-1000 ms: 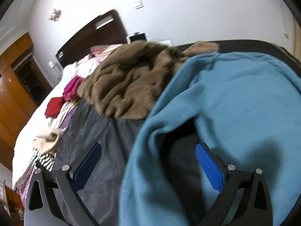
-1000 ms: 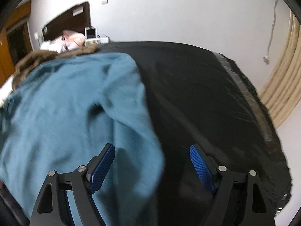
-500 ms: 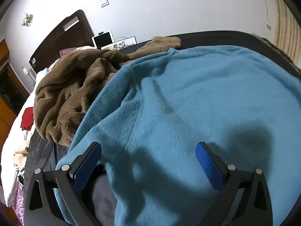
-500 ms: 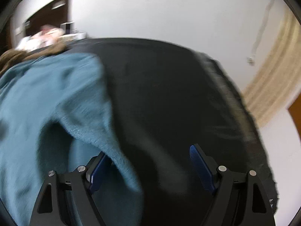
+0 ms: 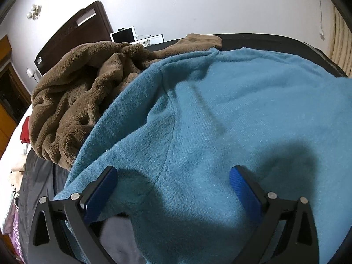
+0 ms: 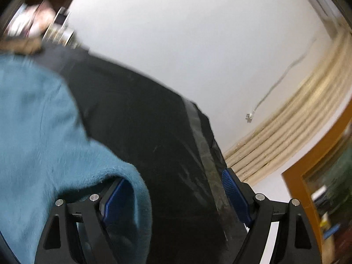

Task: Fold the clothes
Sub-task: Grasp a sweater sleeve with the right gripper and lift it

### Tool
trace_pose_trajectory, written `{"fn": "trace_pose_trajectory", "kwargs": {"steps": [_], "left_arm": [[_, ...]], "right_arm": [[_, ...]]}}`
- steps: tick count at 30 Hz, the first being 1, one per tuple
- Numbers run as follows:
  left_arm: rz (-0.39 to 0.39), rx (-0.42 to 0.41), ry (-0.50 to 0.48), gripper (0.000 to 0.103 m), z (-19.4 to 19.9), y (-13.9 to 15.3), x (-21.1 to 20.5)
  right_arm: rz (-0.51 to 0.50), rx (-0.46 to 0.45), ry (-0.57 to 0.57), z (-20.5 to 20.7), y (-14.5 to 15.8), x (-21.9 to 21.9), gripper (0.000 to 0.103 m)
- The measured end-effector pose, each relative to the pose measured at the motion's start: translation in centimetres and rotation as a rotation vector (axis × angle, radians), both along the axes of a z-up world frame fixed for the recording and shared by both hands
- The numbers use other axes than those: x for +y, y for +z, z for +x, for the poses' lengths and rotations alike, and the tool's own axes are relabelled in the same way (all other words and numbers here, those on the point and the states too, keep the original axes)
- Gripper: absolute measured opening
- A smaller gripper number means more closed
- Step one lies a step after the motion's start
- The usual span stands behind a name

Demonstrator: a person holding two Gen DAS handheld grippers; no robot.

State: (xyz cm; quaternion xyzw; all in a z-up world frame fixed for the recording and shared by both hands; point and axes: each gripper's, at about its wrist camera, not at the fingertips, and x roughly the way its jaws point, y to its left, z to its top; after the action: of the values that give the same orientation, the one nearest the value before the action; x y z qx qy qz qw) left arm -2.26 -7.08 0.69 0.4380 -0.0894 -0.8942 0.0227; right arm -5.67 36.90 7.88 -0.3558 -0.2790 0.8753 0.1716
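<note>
The blue sweater [image 5: 231, 121] lies spread on the dark cover [image 6: 154, 132] of the bed, filling most of what my left camera sees. My left gripper [image 5: 172, 183] hangs over it with the jaws wide open, one pad to each side of a seam, nothing pinched between them; whether the tips brush the fleece I cannot tell. My right gripper [image 6: 173, 193] is at the sweater's edge [image 6: 44, 132], jaws also wide apart. A fold of the blue cloth curls around the left pad [image 6: 114, 198] and touches it, while the right pad [image 6: 235, 198] stands free over the cover; the jaws grip nothing. Beside the sweater, on its far left, a brown blanket [image 5: 83, 96] lies in a heap, its edge tucked just under the blue. Behind that stands the headboard [image 5: 72, 35], and a white wall [image 5: 220, 6].
</note>
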Motion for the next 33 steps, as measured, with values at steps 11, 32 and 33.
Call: {"fn": "trace_pose_trajectory", "kwargs": {"steps": [11, 32, 33], "left_arm": [[-0.037, 0.006, 0.008, 0.102, 1.0, 0.2, 0.5], [-0.134, 0.067, -0.061, 0.102, 6.4, 0.4, 2.6], [-0.125, 0.067, -0.064, 0.102, 6.4, 0.4, 2.3]], "right_arm": [[-0.681, -0.064, -0.001, 9.3, -0.4, 7.2, 0.084], [-0.695, -0.105, 0.079, 13.6, -3.0, 4.3, 0.013], [-0.686, -0.095, 0.065, 13.6, -2.9, 4.6, 0.007]]}}
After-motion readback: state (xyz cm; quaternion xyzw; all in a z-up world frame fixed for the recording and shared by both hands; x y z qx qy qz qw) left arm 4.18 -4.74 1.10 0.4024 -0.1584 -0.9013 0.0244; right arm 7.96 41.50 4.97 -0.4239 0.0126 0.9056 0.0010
